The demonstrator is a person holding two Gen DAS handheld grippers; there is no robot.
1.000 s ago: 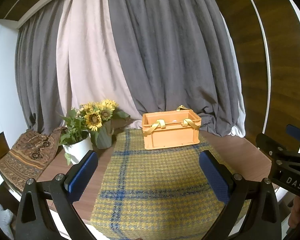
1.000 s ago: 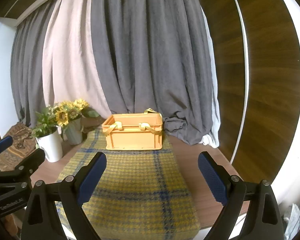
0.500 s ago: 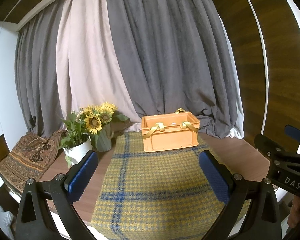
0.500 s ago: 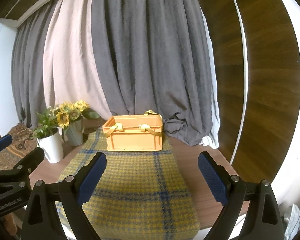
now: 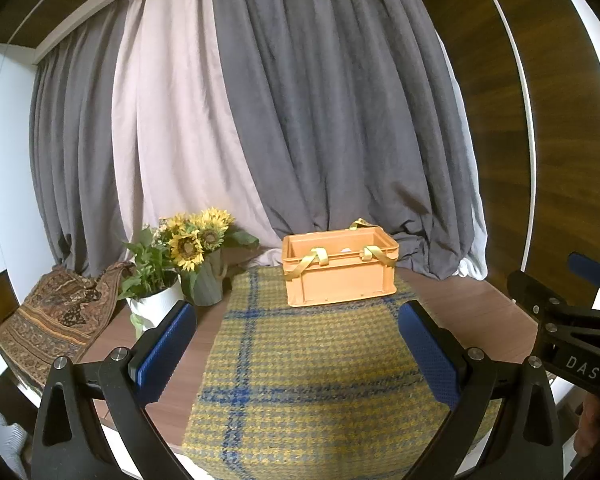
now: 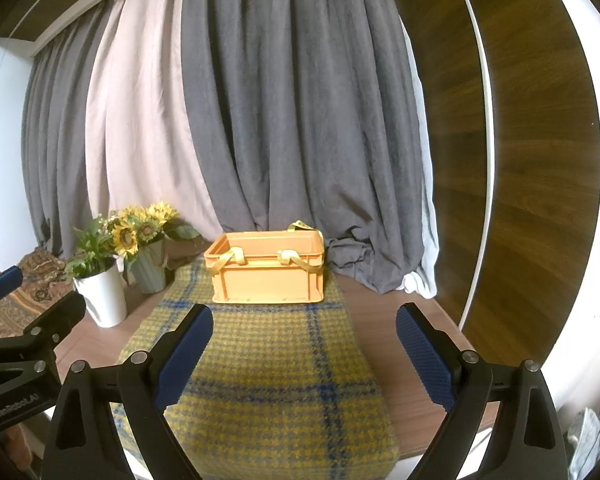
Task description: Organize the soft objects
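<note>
An orange plastic crate with yellow strap handles stands at the far end of a yellow-and-blue plaid cloth on a wooden table; it also shows in the right wrist view. Something pale lies inside it, mostly hidden. My left gripper is open and empty, held above the near part of the cloth. My right gripper is open and empty too, beside the left one, also well short of the crate. No loose soft object shows on the cloth.
A white pot with a green plant and a grey-green vase of sunflowers stand left of the cloth. A patterned brown fabric lies at far left. Grey and pink curtains hang behind; a wood-panel wall is right.
Both grippers have drawn back and slightly up from the crate, which looks a little smaller and lower. Both stay open and empty.
</note>
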